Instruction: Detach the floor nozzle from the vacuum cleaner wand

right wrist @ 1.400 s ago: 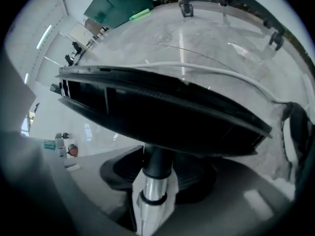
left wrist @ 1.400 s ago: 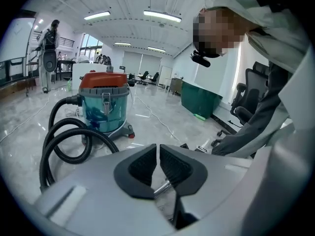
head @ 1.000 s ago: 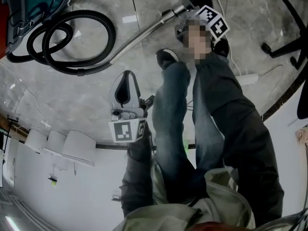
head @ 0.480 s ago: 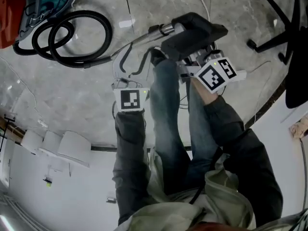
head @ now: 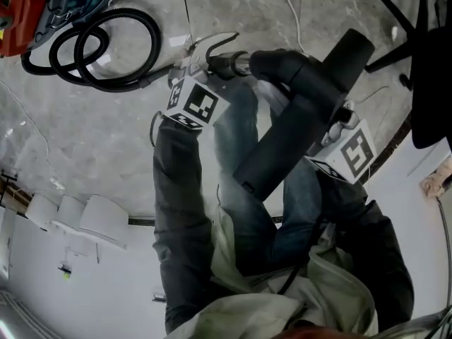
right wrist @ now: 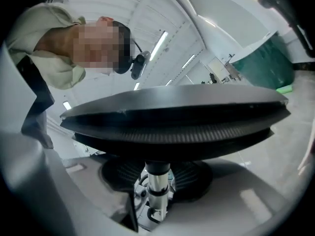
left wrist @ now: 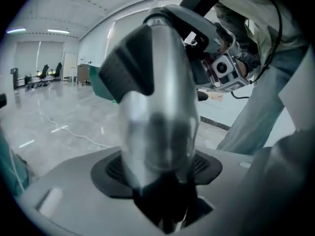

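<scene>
The black floor nozzle (head: 293, 129) is lifted off the floor, tilted across my legs, with my right gripper (head: 326, 129) shut on its body. Its neck (head: 275, 63) still meets the silver wand (head: 236, 62). In the right gripper view the nozzle's underside (right wrist: 172, 119) spans the picture, with the wand (right wrist: 157, 181) behind it. My left gripper (head: 212, 51) sits at the wand near the joint. Its jaws are opening, with the silver wand tube (left wrist: 157, 97) between them and filling the left gripper view.
The black hose (head: 106, 48) lies coiled on the grey floor at top left, beside the teal and red vacuum body (head: 28, 2). An office chair base (head: 399, 20) stands at top right. A white cable (head: 296, 13) runs over the floor.
My right gripper has risen from the floor with the nozzle. The left gripper has moved up to the wand's end, rolled, and its jaws have spread.
</scene>
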Demonstrator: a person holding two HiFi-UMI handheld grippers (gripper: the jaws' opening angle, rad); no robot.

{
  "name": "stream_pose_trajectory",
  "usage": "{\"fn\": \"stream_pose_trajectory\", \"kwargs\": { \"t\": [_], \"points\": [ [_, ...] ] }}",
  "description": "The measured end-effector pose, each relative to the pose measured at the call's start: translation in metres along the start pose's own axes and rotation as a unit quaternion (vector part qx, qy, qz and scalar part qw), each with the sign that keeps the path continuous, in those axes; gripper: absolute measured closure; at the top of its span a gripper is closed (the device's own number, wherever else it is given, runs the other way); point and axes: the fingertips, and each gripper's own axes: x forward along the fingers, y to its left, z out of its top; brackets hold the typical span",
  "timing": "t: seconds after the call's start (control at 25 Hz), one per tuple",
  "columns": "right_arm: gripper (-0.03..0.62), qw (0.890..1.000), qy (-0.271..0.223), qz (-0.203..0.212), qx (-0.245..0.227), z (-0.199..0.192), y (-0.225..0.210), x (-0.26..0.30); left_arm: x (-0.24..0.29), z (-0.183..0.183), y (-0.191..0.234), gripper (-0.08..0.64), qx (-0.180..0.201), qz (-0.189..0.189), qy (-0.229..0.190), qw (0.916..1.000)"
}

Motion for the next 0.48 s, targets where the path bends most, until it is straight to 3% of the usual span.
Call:
{"fn": "stream_pose_trajectory", "kwargs": {
  "t": [0.04,0.08,0.12,0.2,0.36,0.48],
  "points": [
    [0.434,1.0,-0.001,0.006,-0.012,0.005,0.003,-0.004,0.001,0.009,-0.004,0.287,0.007,-0.005,-0.007,0.9999],
    [0.434,1.0,-0.002,0.011,-0.022,0.011,0.006,-0.008,0.0,0.018,-0.007,0.451,0.014,-0.009,-0.015,0.9998],
    [0.433,1.0,-0.006,0.011,-0.027,0.017,0.009,-0.011,-0.001,0.026,-0.011,0.509,0.017,-0.015,-0.022,0.9995],
    [0.43,1.0,-0.025,-0.007,-0.012,0.037,0.013,-0.015,-0.004,0.047,-0.022,0.511,0.005,-0.041,-0.03,0.9987],
    [0.417,0.992,-0.075,-0.08,0.054,0.104,0.015,-0.019,-0.022,0.116,-0.047,0.512,-0.056,-0.12,-0.033,0.9906],
    [0.408,0.994,-0.081,-0.045,0.059,0.167,0.038,-0.016,-0.056,0.18,-0.068,0.514,-0.089,-0.171,-0.029,0.9808]
  ]
}}
